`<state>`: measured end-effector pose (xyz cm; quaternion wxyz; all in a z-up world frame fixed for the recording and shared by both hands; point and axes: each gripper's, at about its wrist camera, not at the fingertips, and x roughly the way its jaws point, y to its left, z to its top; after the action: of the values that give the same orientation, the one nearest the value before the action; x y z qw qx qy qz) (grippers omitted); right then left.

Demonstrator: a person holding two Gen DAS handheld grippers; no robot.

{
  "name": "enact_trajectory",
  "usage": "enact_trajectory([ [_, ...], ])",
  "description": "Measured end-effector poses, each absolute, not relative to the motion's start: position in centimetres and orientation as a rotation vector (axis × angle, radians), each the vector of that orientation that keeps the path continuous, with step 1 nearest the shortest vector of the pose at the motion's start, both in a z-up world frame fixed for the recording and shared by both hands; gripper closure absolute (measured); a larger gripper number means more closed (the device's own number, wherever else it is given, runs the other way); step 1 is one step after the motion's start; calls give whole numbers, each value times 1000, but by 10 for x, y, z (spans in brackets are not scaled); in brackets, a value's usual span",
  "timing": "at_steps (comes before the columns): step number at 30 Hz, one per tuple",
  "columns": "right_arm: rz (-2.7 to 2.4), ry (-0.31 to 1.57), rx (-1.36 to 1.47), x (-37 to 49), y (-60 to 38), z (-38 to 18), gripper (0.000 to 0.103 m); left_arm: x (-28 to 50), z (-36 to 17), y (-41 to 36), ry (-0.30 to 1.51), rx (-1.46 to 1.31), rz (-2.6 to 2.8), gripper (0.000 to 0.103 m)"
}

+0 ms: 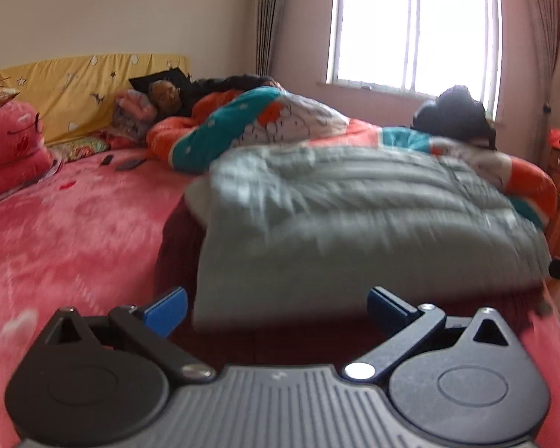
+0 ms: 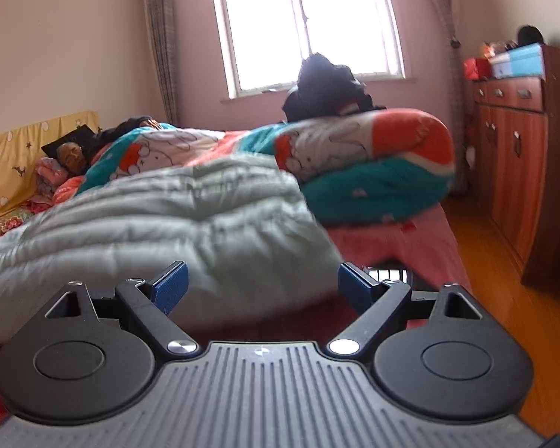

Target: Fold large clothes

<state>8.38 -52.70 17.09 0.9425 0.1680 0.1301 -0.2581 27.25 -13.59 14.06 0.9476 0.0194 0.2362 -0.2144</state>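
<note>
The pale grey quilted down jacket lies on the pink bedsheet near the bed's foot, apparently folded over once. Left gripper and right gripper stand spread wide, grasping nothing. Further folds likely remain.

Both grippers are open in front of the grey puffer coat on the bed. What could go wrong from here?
1. The grey puffer coat is thick and slick-looking; the left gripper and right gripper may pinch only the top layer, so the fold slips.
2. The coat's far edge lies against the colourful quilt; a deep grab could catch it.
3. A person lies under that quilt; tugging may disturb them.
</note>
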Motion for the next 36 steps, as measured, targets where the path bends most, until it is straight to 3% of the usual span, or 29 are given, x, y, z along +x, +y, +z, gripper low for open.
enact_trajectory([
  [8,-491,279,340,11,-470,168,0,174,133,-102,497,43,-443,1],
  [21,-528,144,286,-167,-408,269,0,17,221,-62,397,36,-463,1],
  [36,-480,104,269,-240,-384,288,0,-60,251,-38,306,10,-438,1],
])
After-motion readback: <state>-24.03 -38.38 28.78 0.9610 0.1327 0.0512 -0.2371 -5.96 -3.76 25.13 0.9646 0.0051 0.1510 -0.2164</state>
